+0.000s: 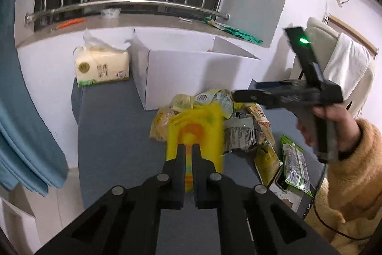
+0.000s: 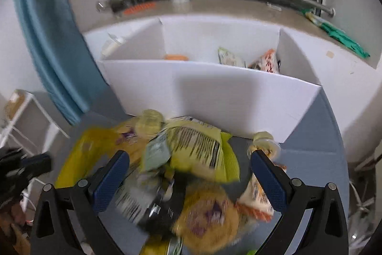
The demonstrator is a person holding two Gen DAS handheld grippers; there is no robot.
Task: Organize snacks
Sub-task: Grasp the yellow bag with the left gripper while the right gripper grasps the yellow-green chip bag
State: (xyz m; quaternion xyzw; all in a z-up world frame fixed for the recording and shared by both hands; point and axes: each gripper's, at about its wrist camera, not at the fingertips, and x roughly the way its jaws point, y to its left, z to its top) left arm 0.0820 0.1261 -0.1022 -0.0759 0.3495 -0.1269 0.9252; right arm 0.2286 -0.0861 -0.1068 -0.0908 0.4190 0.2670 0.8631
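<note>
My left gripper (image 1: 189, 147) is shut on a yellow snack bag (image 1: 195, 133) and holds it above the grey table (image 1: 114, 135). Behind it lies a pile of snack packets (image 1: 238, 121). A white divided box (image 1: 191, 73) stands at the back. My right gripper (image 2: 188, 159) is open and hovers over the pile, above a yellow-green packet (image 2: 198, 149) and a round yellow pack (image 2: 207, 214). The right gripper also shows in the left wrist view (image 1: 238, 94) at the right. The box (image 2: 214, 87) holds a few snacks (image 2: 265, 61) in its right compartment.
A tissue pack (image 1: 101, 66) stands left of the box. A green packet (image 1: 294, 164) lies at the table's right edge. A window sill with a steel rail (image 1: 124, 4) runs behind. A blue curtain (image 1: 21, 135) hangs at left. A white rack (image 2: 21, 116) stands at the far left.
</note>
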